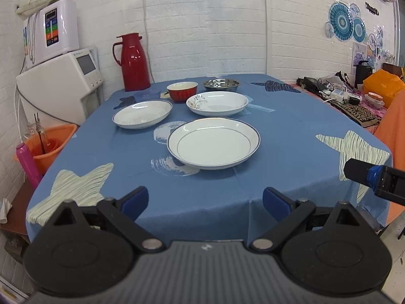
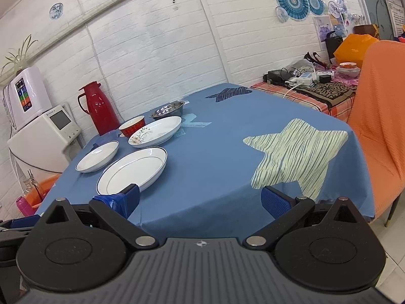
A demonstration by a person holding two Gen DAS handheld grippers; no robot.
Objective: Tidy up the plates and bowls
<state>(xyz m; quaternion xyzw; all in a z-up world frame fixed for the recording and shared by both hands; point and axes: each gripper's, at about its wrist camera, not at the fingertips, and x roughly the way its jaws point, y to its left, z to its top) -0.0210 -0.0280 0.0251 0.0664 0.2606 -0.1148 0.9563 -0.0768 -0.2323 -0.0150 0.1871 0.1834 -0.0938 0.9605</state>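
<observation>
Three white plates lie on the blue tablecloth (image 1: 227, 190). The nearest, blue-rimmed plate (image 1: 213, 143) (image 2: 132, 170) sits in the middle; a smaller rimmed plate (image 1: 142, 114) (image 2: 97, 156) lies left of it. Behind them is a flower-patterned plate (image 1: 217, 103) (image 2: 155, 131). A red bowl (image 1: 182, 91) (image 2: 132, 126) and a steel bowl (image 1: 221, 84) (image 2: 167, 110) stand at the back. My left gripper (image 1: 205, 202) hangs open at the table's near edge, short of the nearest plate. My right gripper (image 2: 200, 201) is open too, holding nothing, to the right of the plates.
A red thermos jug (image 1: 133, 62) (image 2: 98, 107) stands at the table's back left. White appliances (image 1: 60, 86) and an orange basin (image 1: 48, 144) sit left of the table. An orange-covered chair (image 2: 379, 116) is on the right, with a cluttered side table (image 2: 316, 86) behind.
</observation>
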